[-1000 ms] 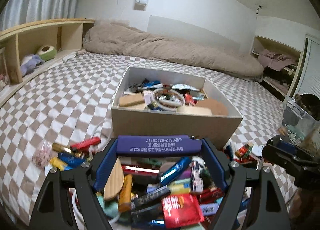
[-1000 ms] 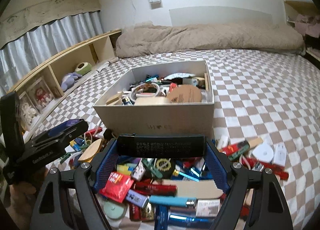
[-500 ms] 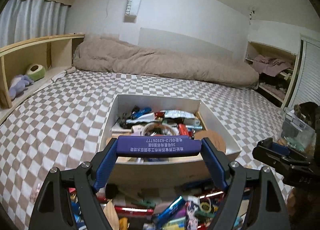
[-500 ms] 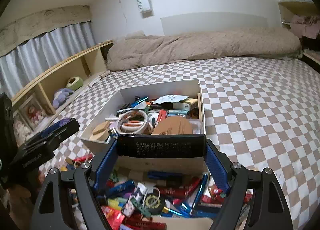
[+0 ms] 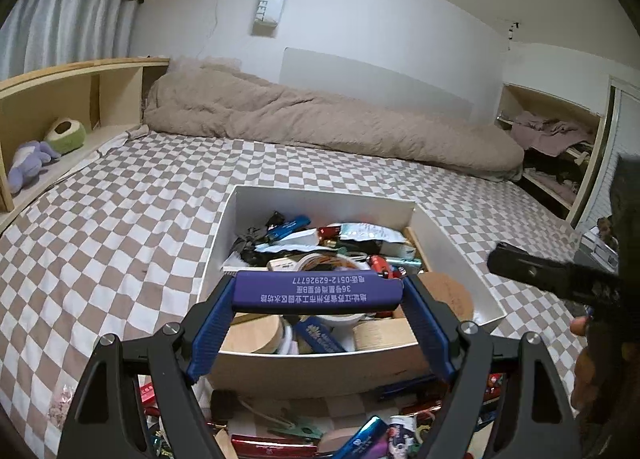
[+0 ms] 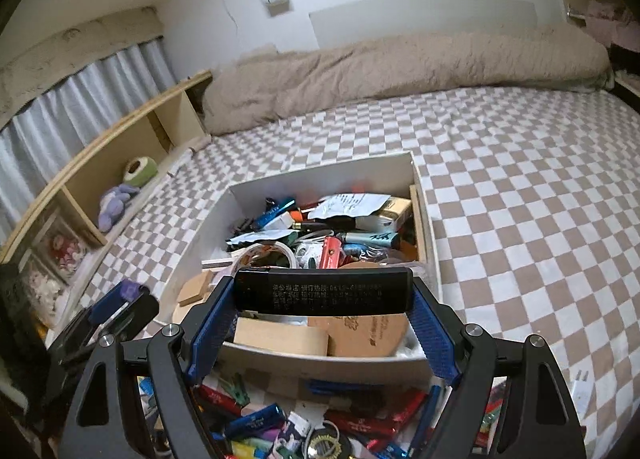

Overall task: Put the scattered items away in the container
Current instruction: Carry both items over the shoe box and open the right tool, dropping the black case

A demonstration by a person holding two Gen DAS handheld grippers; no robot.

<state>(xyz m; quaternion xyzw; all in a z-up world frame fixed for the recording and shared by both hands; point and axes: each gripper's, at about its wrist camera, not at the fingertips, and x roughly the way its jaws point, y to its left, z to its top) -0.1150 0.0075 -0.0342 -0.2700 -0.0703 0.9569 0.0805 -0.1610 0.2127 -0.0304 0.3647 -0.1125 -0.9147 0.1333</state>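
**Operator:** What do my fingers hold?

**Guide:** Your left gripper (image 5: 318,295) is clamped on a purple lighter (image 5: 318,293). It spans crosswise between the blue fingers (image 5: 212,325), one end against each pad. Your right gripper (image 6: 323,293) is clamped the same way on a black lighter (image 6: 323,291).

**Operator:** Where are the scattered items?

**Guide:** Nearest you, below both grippers, loose items (image 6: 280,425) lie heaped on the checkered bed (image 6: 520,219), just before the container's near wall.

**Operator:** And the container?

**Guide:** The white container (image 5: 452,247) sits on the bed directly past your fingertips. Both lighters hang over its near half, above the contents. It is already well filled (image 5: 320,243). In the left view your right gripper appears at the right edge, beside the container's right wall. A beige duvet (image 5: 320,123) lies along the far wall.
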